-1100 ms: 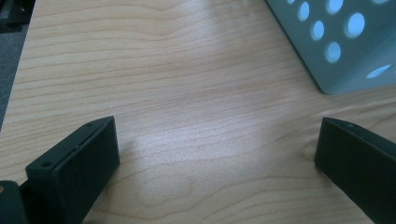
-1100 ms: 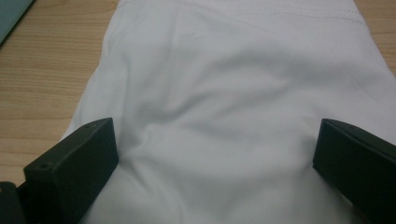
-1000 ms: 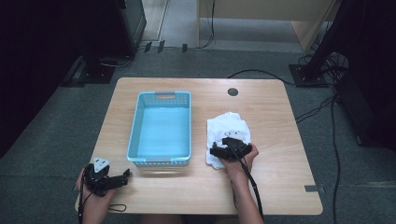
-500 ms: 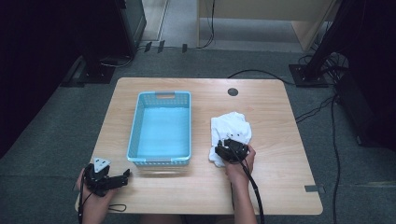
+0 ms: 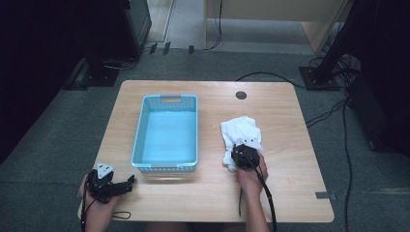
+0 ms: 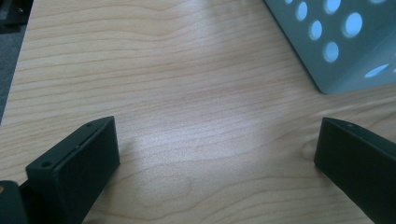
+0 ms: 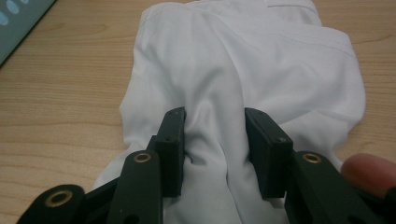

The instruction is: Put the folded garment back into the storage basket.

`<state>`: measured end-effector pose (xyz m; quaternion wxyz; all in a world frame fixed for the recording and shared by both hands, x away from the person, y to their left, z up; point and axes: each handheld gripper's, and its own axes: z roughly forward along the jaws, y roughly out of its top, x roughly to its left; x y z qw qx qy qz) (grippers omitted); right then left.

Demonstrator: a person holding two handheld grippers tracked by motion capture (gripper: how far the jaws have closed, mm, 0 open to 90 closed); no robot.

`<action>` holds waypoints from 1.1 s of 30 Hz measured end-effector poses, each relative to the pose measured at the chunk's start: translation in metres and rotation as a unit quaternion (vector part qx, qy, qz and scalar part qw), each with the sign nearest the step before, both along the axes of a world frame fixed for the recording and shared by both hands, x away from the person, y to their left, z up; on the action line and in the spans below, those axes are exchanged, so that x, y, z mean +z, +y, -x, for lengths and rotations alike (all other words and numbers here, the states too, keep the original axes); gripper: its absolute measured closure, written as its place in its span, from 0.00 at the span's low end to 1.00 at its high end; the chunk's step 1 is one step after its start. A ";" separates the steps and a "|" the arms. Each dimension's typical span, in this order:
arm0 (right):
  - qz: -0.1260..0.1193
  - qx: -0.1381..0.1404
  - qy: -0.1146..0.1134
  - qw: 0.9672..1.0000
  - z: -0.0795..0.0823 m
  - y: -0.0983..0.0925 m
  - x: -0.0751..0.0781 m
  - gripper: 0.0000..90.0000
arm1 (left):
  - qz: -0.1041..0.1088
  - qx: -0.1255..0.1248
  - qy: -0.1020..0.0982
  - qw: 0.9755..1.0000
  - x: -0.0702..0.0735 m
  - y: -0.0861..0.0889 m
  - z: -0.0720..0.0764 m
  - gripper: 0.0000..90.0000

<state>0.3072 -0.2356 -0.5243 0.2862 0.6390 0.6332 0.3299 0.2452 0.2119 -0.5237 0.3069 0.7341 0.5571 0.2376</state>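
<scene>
A crumpled white cloth [image 5: 241,133] [image 7: 243,60] lies on the wooden table [image 5: 290,183], right of a light blue perforated basket [image 5: 140,130]. My right gripper [image 5: 245,155] [image 7: 215,116] sits on the cloth's near edge. Its jaws have just been closing, and a raised fold of cloth is now pinched between the pads. At the table's front left corner, my left gripper [image 5: 129,182] [image 6: 217,140] rests low over bare wood. It stands wide open with nothing between its fingers, and the basket's near corner [image 6: 336,56] is just ahead of it.
The basket holds nothing that I can see. A dark round grommet [image 5: 241,94] sits near the table's far edge. Cables [image 5: 338,111] run over the grey floor at the right, and dark equipment stands behind the table.
The right gripper's jaws have drawn together on the cloth, bunching a fold between them, and the hand has turned slightly. The left gripper has stayed put.
</scene>
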 end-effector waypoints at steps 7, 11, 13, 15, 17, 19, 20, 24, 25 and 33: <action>0.001 -0.004 -0.001 1.000 0.000 0.000 0.000 0.74 | 0.000 0.000 0.000 1.000 0.000 0.000 0.000 0.00; -0.014 -0.013 -0.003 1.000 0.001 -0.003 0.000 0.77 | 0.000 0.000 0.000 1.000 0.000 0.000 0.000 0.00; -0.028 -0.015 -0.002 0.999 0.003 -0.006 0.001 0.77 | 0.000 0.000 0.000 1.000 0.000 0.000 0.000 0.00; -0.038 -0.014 0.000 0.999 0.003 -0.009 0.001 0.77 | 0.000 0.000 0.000 1.000 0.000 0.000 0.000 0.00; -0.042 -0.014 0.003 0.999 0.003 -0.011 0.003 0.78 | 0.000 0.000 0.000 1.000 0.000 0.000 0.000 0.00; -0.048 -0.020 0.003 0.999 0.004 -0.011 0.004 0.78 | 0.000 0.000 0.000 1.000 0.000 0.000 0.000 0.00; -0.049 -0.020 0.004 0.999 0.005 -0.010 0.005 0.78 | 0.000 0.000 0.000 1.000 0.000 0.000 0.000 0.00; -0.044 -0.016 0.000 0.999 0.006 -0.004 0.011 0.79 | 0.000 0.000 0.000 1.000 0.000 0.000 0.000 0.00; -0.044 -0.016 0.000 0.999 0.006 -0.004 0.011 0.79 | 0.000 0.000 0.000 1.000 0.000 0.000 0.000 0.00; -0.056 -0.003 -0.018 0.998 0.005 0.007 0.037 0.79 | 0.000 0.000 0.000 1.000 0.000 0.000 0.000 0.00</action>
